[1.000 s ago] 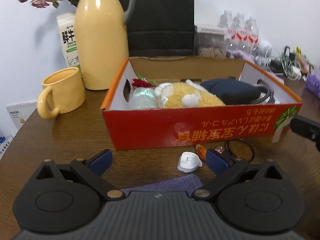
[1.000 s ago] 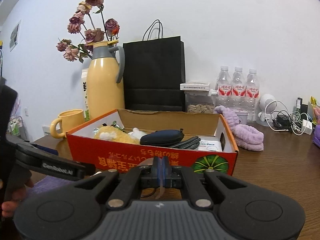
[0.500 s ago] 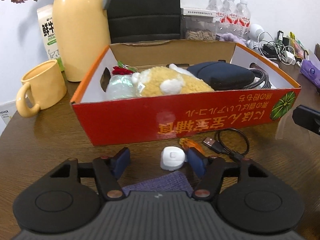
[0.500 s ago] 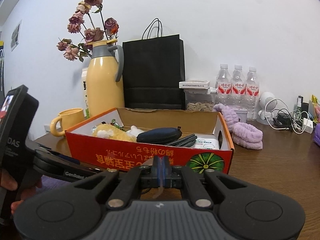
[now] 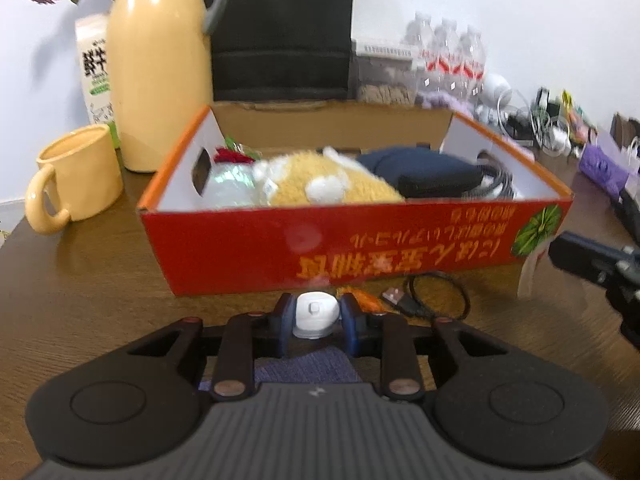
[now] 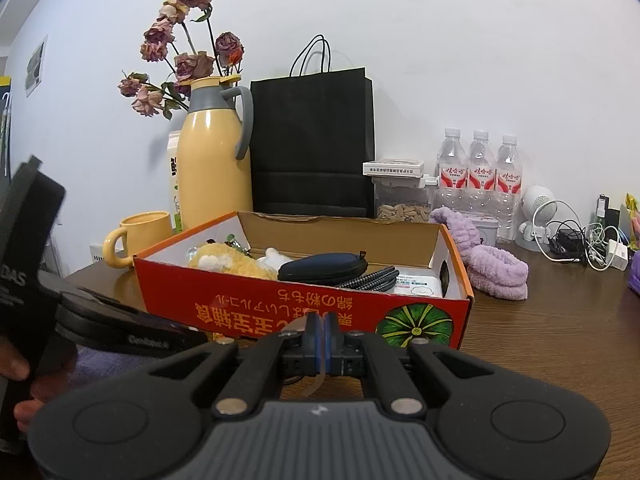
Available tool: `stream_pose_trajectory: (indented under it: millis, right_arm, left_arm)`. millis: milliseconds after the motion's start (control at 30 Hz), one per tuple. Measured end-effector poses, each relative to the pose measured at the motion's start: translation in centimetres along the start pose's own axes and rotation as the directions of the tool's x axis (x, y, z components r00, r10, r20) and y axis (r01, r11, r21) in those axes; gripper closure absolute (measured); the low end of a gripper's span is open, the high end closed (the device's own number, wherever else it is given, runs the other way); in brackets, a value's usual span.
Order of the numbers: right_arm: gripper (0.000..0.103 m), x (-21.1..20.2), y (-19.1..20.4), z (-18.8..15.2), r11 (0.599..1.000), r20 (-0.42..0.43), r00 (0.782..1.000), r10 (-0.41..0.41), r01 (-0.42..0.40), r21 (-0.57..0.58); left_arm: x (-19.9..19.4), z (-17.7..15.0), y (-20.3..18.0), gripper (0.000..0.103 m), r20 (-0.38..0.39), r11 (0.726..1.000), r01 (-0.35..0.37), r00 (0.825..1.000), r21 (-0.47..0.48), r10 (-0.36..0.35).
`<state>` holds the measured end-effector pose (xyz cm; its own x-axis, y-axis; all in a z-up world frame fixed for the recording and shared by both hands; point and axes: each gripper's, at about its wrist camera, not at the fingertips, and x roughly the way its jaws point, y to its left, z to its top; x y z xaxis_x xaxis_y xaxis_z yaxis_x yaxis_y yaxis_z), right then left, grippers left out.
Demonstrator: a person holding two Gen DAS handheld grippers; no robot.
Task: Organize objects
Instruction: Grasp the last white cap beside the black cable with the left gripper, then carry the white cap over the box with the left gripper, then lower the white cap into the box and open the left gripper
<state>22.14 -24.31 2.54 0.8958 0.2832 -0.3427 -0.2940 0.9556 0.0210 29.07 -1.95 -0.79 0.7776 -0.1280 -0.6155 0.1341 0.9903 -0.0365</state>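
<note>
White plastic charger plug [image 5: 315, 314] sits at lower centre of the left wrist view, on the brown wooden table [image 5: 88, 280] just in front of the red cardboard box [image 5: 352, 240]. A second ago the left gripper [image 5: 316, 318] stood wide apart with the plug ahead of it; its jaws have just been closing, and now its blue pads [image 5: 286, 316] press both sides of the plug. An orange-tipped black USB cable [image 5: 416, 300] lies just right of it. In the right wrist view the right gripper [image 6: 319, 346], at lower centre, is unchanged: jaws fully together, nothing gripped but a thin strip hanging between them.
</note>
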Motion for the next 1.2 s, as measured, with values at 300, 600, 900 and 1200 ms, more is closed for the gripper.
stream_pose_trajectory:
  millis: [300,600,900,1200]
  right_arm:
    - [0.102,-0.8,-0.1,0.3,1.0,0.056,0.998,-0.004,0.004,0.003]
    - [0.102,-0.9,-0.2,3.5,1.0,0.154,0.988,-0.003,0.005,-0.017]
    - [0.102,4.1,-1.2,8.3,0.998,0.197,0.979,-0.043,0.049,-0.03]
    - [0.102,10.8,-4.3,8.7,0.997,0.107,0.992,-0.07,0.071,0.0]
  left_arm:
    - [-4.7,0.6,1.1,0.077,0.174,0.998,-0.025,0.984,-0.062,0.036]
    - [-6.8,3.5,-0.2,0.077,0.264,0.999,-0.007,0.964,-0.054,0.021]
    - [-4.2,8.1,-1.3,0.077,0.292,0.998,-0.017,0.956,-0.06,0.034]
    - [1.3,10.9,-0.1,0.077,0.254,0.994,-0.035,0.965,-0.102,0.06]
